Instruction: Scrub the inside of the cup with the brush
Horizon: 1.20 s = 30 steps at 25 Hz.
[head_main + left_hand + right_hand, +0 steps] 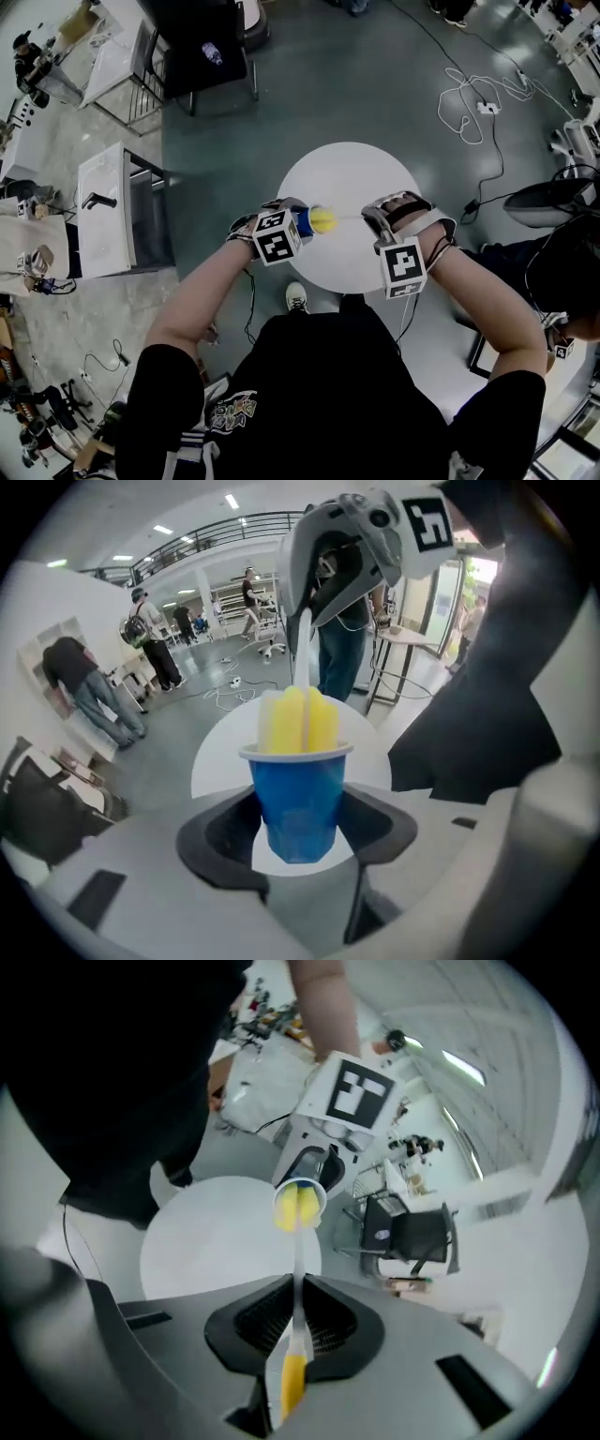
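My left gripper (298,223) is shut on a blue cup (300,797), held above the round white table (352,178) with its mouth turned toward the right gripper. The yellow sponge head (298,719) of a brush sits inside the cup and sticks out past the rim. Its thin white handle (299,1279) runs back into my right gripper (373,221), which is shut on it, the yellow handle end (292,1384) behind the jaws. In the right gripper view the cup (300,1202) shows mouth-on with the sponge filling it. The cup (304,222) and sponge (323,220) lie between both grippers.
A black chair (202,47) stands beyond the table. A white bench (117,216) is to the left. Cables and a power strip (486,108) lie on the floor at the right. Several people stand far off in the left gripper view.
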{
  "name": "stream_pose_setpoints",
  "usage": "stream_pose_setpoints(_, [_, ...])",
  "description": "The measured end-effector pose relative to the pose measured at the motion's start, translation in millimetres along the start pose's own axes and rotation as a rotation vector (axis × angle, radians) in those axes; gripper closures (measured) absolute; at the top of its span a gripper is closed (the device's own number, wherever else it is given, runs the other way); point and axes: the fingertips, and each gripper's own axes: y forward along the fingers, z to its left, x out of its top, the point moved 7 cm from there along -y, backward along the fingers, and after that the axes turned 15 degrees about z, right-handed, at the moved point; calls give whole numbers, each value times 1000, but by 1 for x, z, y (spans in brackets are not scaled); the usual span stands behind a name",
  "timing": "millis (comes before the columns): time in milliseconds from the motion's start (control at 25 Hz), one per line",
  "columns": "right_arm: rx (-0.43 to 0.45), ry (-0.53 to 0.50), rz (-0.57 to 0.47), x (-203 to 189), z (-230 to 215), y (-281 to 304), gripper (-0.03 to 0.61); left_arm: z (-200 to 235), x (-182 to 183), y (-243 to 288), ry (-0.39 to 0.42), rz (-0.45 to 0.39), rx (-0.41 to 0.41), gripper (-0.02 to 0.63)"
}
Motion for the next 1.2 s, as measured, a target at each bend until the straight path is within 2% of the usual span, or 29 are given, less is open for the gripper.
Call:
stream_pose_setpoints(80, [-108,-67,-21,5,-2,-7,535,0,-5,4,-48,-18,-64,360])
stream_pose_setpoints(200, [-132,-73,-41,1,-1,-12,535,2,-8,3,-105,-60,-93,360])
stream_pose_setpoints(320, [-114,-18,-33,-9,-4,-14,535,6,-8,-2,-132,-106,-52,360])
stream_pose_setpoints(440, [-69,108,-31,-21,-4,-11,535,12,-6,-8,-154,-182,20,360])
stream_pose_setpoints(560, [-26,300,-65,-36,2,-7,535,19,-6,-11,-210,-268,101,360])
stream_pose_setpoints(800, [95,810,-119,-71,23,-6,535,25,-10,-14,-320,-402,229,359])
stream_pose_setpoints(1080, [217,1397,-242,-87,62,23,535,14,-3,-10,-426,-531,296,359])
stream_pose_setpoints(1200, [229,1573,-278,-91,75,38,535,13,1,-8,-483,-580,312,359])
